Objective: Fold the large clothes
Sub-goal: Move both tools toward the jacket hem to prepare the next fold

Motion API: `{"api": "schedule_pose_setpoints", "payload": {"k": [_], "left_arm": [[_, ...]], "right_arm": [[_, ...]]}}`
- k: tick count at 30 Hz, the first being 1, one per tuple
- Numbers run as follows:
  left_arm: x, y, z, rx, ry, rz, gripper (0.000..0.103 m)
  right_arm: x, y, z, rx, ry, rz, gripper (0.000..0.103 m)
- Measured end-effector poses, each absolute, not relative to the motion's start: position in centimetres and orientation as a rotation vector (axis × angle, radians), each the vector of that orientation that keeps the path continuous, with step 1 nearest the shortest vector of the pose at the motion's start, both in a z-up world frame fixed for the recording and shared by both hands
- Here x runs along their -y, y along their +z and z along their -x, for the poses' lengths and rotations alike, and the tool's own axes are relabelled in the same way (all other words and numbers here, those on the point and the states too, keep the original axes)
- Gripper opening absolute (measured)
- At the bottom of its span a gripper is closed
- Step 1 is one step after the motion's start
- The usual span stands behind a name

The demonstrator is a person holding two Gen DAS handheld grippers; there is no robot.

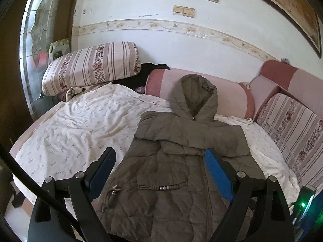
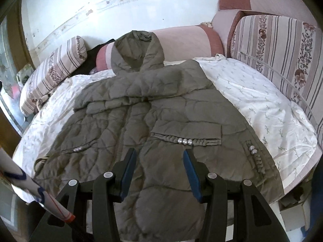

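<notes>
An olive-green quilted hooded jacket (image 1: 181,151) lies face up on the white bedsheet (image 1: 80,125), zipped, hood propped against a pink bolster. Both sleeves are folded across the chest. My left gripper (image 1: 160,159) is open, its blue pads spread wide above the jacket's left front, holding nothing. In the right wrist view the jacket (image 2: 157,109) fills the middle, and my right gripper (image 2: 159,157) is open and empty above its lower front, just below the pocket flap with three pearl beads (image 2: 184,141).
A pink bolster (image 1: 201,90) and striped floral cushions (image 1: 90,66) (image 2: 282,56) line the back and right of the bed. A dark garment (image 1: 139,74) lies behind the left cushion. The sheet (image 2: 262,104) lies bare on both sides of the jacket.
</notes>
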State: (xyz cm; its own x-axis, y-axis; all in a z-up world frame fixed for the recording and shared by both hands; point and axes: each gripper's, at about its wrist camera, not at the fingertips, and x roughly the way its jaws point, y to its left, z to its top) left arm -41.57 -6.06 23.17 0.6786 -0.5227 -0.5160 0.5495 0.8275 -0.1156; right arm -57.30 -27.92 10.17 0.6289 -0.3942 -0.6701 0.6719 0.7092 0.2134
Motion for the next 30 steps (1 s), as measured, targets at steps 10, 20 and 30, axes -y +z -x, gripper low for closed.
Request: {"api": "schedule_pose_setpoints", "payload": {"k": [10, 20, 30], "left_arm": [[5.8, 22.7, 40.3, -0.568, -0.553, -0.069, 0.089], [10.4, 18.3, 35.7, -0.631, -0.505, -0.146, 0.089], [17.5, 13.2, 29.1, -0.71, -0.436, -0.196, 0.089]], "right_arm": [[27.3, 12.7, 56.1, -0.605, -0.584, -0.477, 0.056], [29.6, 10.6, 52.6, -0.655, -0.528, -0.514, 0.056], [34.0, 7.7, 51.1, -0.717, -0.554, -0.588, 0.057]]}}
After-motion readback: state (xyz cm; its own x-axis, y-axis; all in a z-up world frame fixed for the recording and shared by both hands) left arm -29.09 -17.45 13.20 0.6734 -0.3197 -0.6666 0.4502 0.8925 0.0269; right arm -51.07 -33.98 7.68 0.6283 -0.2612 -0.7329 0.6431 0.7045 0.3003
